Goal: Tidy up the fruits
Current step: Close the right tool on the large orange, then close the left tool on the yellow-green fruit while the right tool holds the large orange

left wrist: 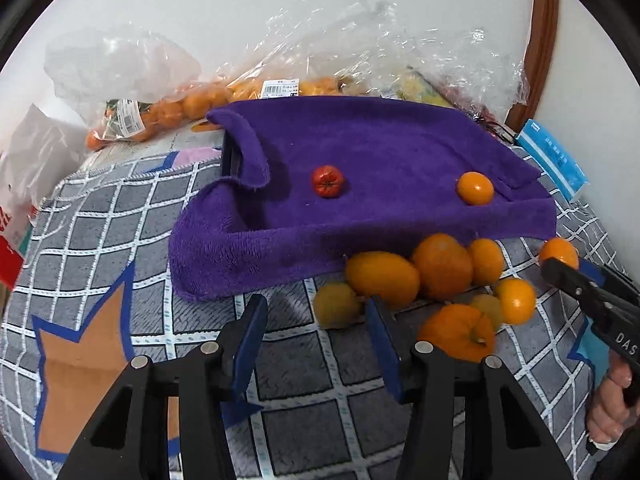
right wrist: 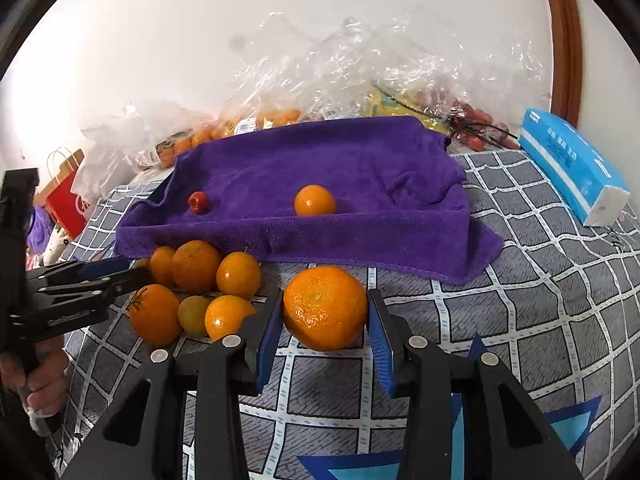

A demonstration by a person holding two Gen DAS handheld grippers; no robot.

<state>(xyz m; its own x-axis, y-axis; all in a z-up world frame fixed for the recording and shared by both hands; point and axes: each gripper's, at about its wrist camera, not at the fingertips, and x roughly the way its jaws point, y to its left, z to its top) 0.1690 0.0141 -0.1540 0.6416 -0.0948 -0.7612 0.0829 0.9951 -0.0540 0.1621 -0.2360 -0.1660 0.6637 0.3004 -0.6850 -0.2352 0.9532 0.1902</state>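
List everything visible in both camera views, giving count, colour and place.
purple towel: one, purple, centre
red fruit: one, red, on towel, left
small orange fruit: one, orange, on towel, right
loose fruits: seven, orange to yellow-green, heaped before towel
clear bags: several, holding fruit, behind towel
tissue pack: one, blue, right
checked cloth: one, grey-white, underneath
left gripper: one, black, open, by heap
right gripper: one, black, shut on large orange

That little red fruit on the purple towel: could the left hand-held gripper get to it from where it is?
Probably yes. The red fruit lies alone on the towel, nothing covering it. The left hand-held gripper is empty and only the towel's raised front edge lies between, so it would go over that.
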